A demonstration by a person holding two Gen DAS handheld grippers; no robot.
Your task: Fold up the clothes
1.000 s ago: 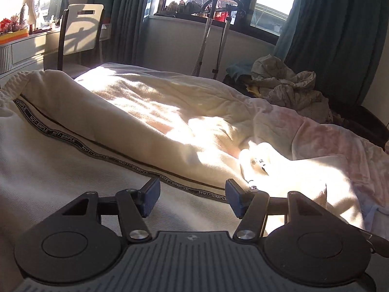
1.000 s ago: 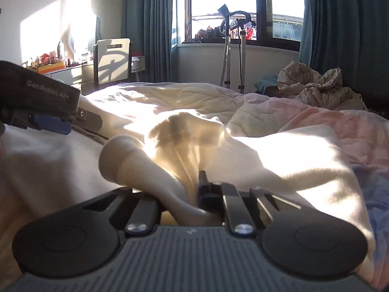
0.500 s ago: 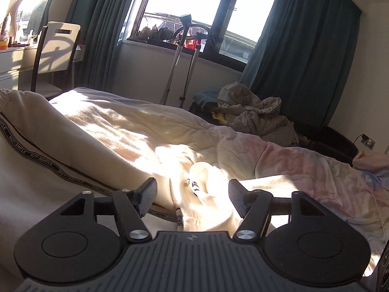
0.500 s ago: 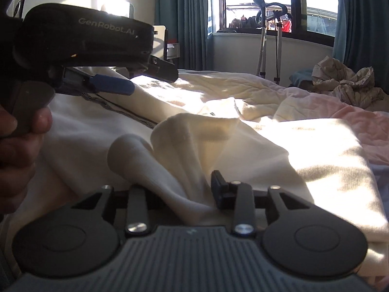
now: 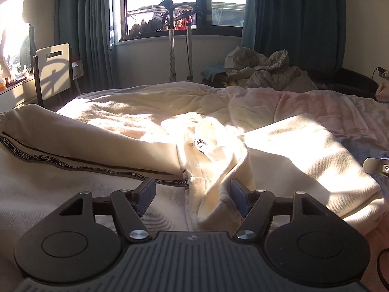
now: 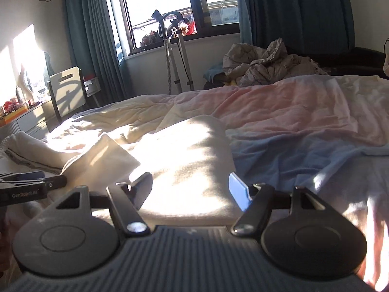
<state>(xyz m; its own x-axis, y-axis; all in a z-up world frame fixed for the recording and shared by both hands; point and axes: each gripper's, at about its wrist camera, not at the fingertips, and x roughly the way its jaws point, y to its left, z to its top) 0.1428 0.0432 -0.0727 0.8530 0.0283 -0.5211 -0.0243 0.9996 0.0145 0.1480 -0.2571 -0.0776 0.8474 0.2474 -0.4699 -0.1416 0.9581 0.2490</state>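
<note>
Cream sweatpants (image 5: 102, 177) spread on bed (image 6: 291, 112); chair (image 5: 54, 70) left, crutches (image 5: 180, 39) by window. Left gripper (image 5: 192, 192) wide, bunched waistband between fingers. Right gripper (image 6: 190, 189) wide over folded fabric.

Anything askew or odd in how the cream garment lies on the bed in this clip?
Yes. The cream garment lies unevenly: its collar is bunched into a raised ridge between the open left gripper fingers, not flat. The open right gripper holds nothing. No damage shows.
</note>
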